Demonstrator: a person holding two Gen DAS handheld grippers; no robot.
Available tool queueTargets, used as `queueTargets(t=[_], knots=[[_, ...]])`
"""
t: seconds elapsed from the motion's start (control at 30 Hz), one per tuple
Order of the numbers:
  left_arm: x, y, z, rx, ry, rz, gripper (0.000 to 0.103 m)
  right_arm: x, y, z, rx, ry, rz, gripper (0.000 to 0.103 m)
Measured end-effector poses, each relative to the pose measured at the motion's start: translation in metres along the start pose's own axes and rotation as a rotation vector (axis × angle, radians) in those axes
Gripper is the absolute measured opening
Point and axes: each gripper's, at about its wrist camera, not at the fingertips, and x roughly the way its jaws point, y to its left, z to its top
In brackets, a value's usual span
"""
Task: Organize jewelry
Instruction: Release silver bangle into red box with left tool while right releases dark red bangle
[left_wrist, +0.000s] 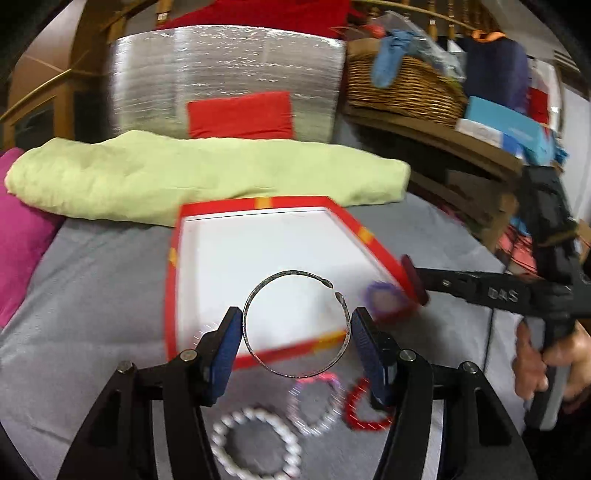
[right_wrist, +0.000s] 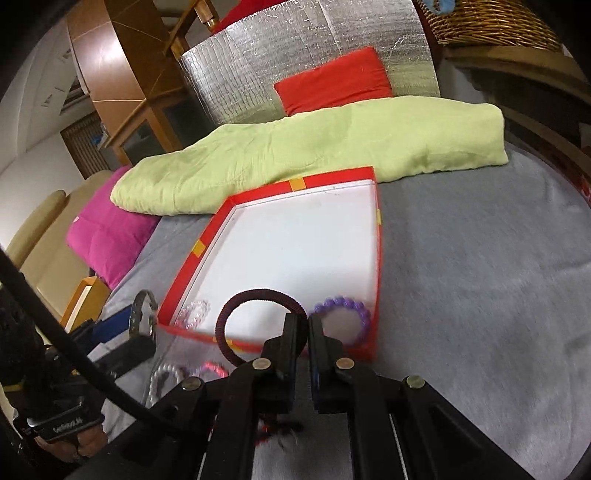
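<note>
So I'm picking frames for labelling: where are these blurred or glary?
Left wrist view: the purple bracelet and the beads nearest the camera smear with motion; the silver bangle stays sharp. Right wrist view: mostly crisp, fisheye-bent edges, glare on the foil panel.

The right gripper (right_wrist: 307, 325) pinches a dark maroon hair tie (right_wrist: 236, 306) over the near edge of the red box (right_wrist: 207, 236). A purple bead bracelet (right_wrist: 347, 314) lies in the box's near right corner. At left, the left gripper (right_wrist: 122, 332) holds a metal bangle (right_wrist: 142, 312). Pearl and pink bracelets lie on the grey bed (right_wrist: 480, 277).
</note>
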Motion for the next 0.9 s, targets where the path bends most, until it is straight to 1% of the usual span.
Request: queueTargets(t=[0.1, 0.17, 0.27, 0.47, 0.53, 0.67, 0.8, 0.87, 0.9], knots=[[0.014, 0.012, 0.005, -0.040, 0.011, 0.020, 0.062, 0.015, 0.004, 0.009, 0.004, -0.002, -0.006, 0.006], [0.021, 0.019, 0.008, -0.060, 0.020, 0.025, 0.062, 0.024, 0.003, 0.014, 0.028, -0.003, 0.008, 0.006], [0.036, 0.017, 0.010, -0.042, 0.052, 0.027, 0.062, 0.039, 0.006, 0.020, 0.034, 0.006, 0.007, 0.006], [0.071, 0.011, 0.014, -0.008, 0.120, 0.008, 0.062, 0.064, 0.007, 0.031, 0.060, 0.026, -0.018, 0.007], [0.079, 0.011, 0.016, -0.004, 0.134, -0.004, 0.062, 0.067, 0.002, 0.036, 0.076, 0.017, -0.037, 0.007], [0.090, 0.009, 0.019, -0.008, 0.154, 0.008, 0.062, 0.076, -0.017, 0.043, 0.120, 0.020, -0.079, 0.010], [0.092, 0.004, 0.022, 0.001, 0.177, 0.027, 0.062, 0.077, -0.030, 0.047, 0.157, 0.017, -0.079, 0.010], [0.085, 0.003, 0.026, 0.003, 0.163, 0.032, 0.062, 0.073, -0.033, 0.048, 0.165, 0.006, -0.074, 0.015], [0.080, 0.003, 0.028, -0.002, 0.151, 0.024, 0.063, 0.069, -0.038, 0.049, 0.183, -0.010, -0.065, 0.031]])
